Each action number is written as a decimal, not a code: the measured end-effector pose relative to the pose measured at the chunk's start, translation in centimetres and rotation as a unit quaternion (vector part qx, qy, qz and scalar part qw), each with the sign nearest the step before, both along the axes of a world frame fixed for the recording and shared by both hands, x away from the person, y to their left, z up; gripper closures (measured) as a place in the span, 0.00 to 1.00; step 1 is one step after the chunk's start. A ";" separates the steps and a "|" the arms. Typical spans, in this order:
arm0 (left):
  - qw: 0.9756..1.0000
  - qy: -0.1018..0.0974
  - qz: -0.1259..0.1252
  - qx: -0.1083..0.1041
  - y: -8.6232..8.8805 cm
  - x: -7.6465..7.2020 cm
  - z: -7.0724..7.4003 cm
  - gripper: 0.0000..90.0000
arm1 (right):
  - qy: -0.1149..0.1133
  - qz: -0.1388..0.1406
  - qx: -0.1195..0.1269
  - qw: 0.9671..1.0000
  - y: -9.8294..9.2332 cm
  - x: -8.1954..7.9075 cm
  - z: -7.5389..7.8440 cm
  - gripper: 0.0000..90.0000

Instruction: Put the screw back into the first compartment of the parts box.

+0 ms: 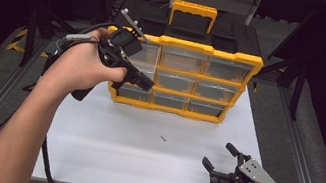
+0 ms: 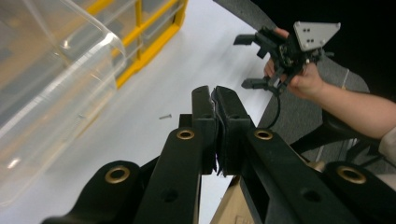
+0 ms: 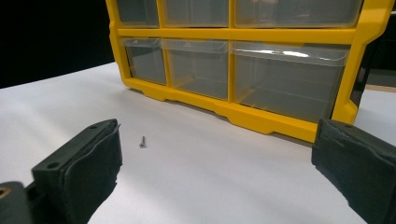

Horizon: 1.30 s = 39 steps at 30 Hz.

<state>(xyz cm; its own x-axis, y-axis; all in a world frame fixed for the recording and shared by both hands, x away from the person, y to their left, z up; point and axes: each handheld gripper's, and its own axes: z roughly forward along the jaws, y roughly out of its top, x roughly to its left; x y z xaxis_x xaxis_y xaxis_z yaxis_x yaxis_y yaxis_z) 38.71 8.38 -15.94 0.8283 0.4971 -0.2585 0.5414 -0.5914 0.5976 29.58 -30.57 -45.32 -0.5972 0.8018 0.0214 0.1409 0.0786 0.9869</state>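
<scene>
Trouble is most likely to come at the clear plastic drawer (image 2: 51,84), which sits just left of the left gripper (image 2: 215,93) in that gripper's view and looks drawn partway out of the yellow plastic organizer with clear drawers (image 1: 209,50). The left gripper is raised at the cabinet's upper left corner with its jaws pressed together. Nothing shows between the pads, though something very thin could be hidden there. A careless sweep of this gripper could knock the drawer's rim, tip the upright organizer backward, or pull the drawer right out of its slot. If a small part is in fact pinched there, a slack grip would drop it onto the white tabletop (image 1: 137,168) short of the drawer. The small grey metal screw (image 1: 163,138) lies loose on the table, well below and to the right of the left gripper, and ahead and to the left of the right gripper (image 1: 219,154). The right gripper rests low at the near edge with its jaws spread wide and empty. The screw is tiny and flat on the surface, so closing on it could flick it away or miss it. Counted: one organizer, nine drawers in three rows of three, one screw and two grippers.
</scene>
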 end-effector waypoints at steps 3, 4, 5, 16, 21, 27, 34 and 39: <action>1.000 0.000 0.008 0.002 0.2 0.6 0.8 0.98 | -0.001 0.000 -0.001 1.000 0.0 0.0 0.0 0.03; 1.000 0.000 0.014 -0.002 0.3 0.8 1.1 0.98 | -0.002 0.000 0.000 1.000 0.0 0.0 0.0 0.03; 1.000 -0.001 0.015 -0.001 0.4 0.9 1.2 0.98 | -0.002 -0.001 0.000 1.000 0.0 0.0 0.0 0.03; 0.998 -0.004 0.058 0.004 1.0 3.1 2.2 0.98 | -0.002 0.000 0.002 1.000 0.0 0.0 0.0 0.03; 0.997 -0.011 0.081 0.002 1.5 4.1 1.8 0.98 | 0.000 0.001 0.003 1.000 0.1 0.0 0.0 0.03; 0.995 -0.018 0.101 0.008 1.8 5.0 1.1 0.98 | -0.001 0.000 0.003 1.000 0.1 0.1 0.0 0.03; 0.993 -0.028 0.117 0.010 2.0 5.7 0.3 0.97 | -0.001 0.000 0.002 1.000 0.0 0.1 0.0 0.03; 0.992 -0.044 0.118 0.002 2.2 5.9 0.0 0.86 | 0.000 0.001 0.003 1.000 0.0 0.1 0.0 0.03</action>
